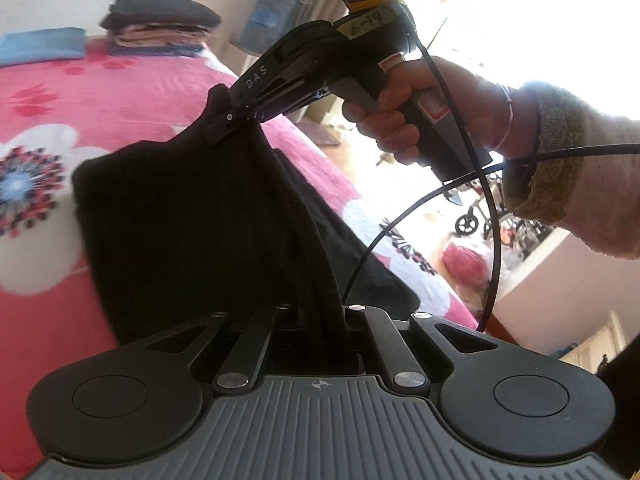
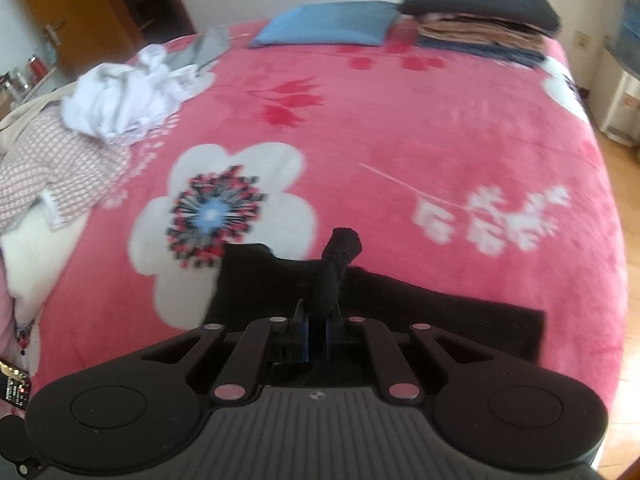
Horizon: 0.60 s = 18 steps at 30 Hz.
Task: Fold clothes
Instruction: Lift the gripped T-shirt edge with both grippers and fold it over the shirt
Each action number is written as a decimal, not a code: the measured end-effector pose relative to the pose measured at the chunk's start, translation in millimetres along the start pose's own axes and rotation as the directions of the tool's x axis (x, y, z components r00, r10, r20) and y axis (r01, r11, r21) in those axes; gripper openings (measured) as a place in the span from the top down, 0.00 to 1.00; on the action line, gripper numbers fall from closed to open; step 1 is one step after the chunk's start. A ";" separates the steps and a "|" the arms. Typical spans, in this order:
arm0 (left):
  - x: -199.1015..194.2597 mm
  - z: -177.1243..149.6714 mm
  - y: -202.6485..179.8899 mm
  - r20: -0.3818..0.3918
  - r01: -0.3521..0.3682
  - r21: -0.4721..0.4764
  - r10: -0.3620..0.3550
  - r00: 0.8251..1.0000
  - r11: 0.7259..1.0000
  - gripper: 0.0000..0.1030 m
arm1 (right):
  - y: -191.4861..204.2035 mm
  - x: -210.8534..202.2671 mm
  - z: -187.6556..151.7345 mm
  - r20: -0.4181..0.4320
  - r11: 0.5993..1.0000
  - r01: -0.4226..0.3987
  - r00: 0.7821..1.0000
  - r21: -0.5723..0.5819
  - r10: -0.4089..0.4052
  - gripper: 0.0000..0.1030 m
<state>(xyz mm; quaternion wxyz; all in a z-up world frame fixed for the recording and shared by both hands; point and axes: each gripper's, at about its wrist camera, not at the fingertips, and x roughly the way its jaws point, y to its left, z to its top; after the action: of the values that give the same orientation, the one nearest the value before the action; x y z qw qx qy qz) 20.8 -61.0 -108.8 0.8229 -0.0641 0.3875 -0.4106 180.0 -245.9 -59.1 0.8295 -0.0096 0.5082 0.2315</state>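
Observation:
A black garment (image 1: 180,220) is lifted off the pink flowered bedspread (image 1: 80,92), stretched between both grippers. In the left wrist view its thick edge runs down into my left gripper (image 1: 320,316), which is shut on it. My right gripper (image 1: 222,122), held by a hand (image 1: 420,100) in a fuzzy sleeve, pinches another corner higher up. In the right wrist view the right gripper (image 2: 318,312) is shut on a bunched tip of the black garment (image 2: 400,304), the rest of which trails over the bedspread (image 2: 400,140) below.
A stack of folded clothes (image 2: 480,12) with a black piece on top sits at the far right of the bed, beside a blue pillow (image 2: 328,26). Crumpled white clothes (image 2: 120,96) and a checked garment (image 2: 48,168) lie at the left. Cables (image 1: 492,240) hang from the right gripper.

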 end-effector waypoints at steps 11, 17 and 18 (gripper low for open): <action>55.7 13.7 -22.2 -0.066 0.056 0.060 -0.052 0.996 0.997 0.98 | -68.8 -1.7 -17.6 0.021 0.999 0.017 1.000 0.046 -0.017 0.94; 78.2 19.8 -25.2 -0.089 0.077 0.066 -0.071 0.994 0.995 0.98 | -87.3 0.5 -24.5 0.026 0.999 0.018 0.999 0.047 -0.020 0.94; 81.8 20.7 -25.5 -0.095 0.078 0.065 -0.072 0.993 0.995 0.98 | -89.6 0.8 -25.3 0.026 0.999 0.019 0.999 0.047 -0.020 0.94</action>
<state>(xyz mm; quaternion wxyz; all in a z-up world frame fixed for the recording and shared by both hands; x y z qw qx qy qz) 48.8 -141.4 -131.5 0.7899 -0.0313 0.4080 -0.4568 194.4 -332.0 -91.7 0.8382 0.0080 0.5026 0.2115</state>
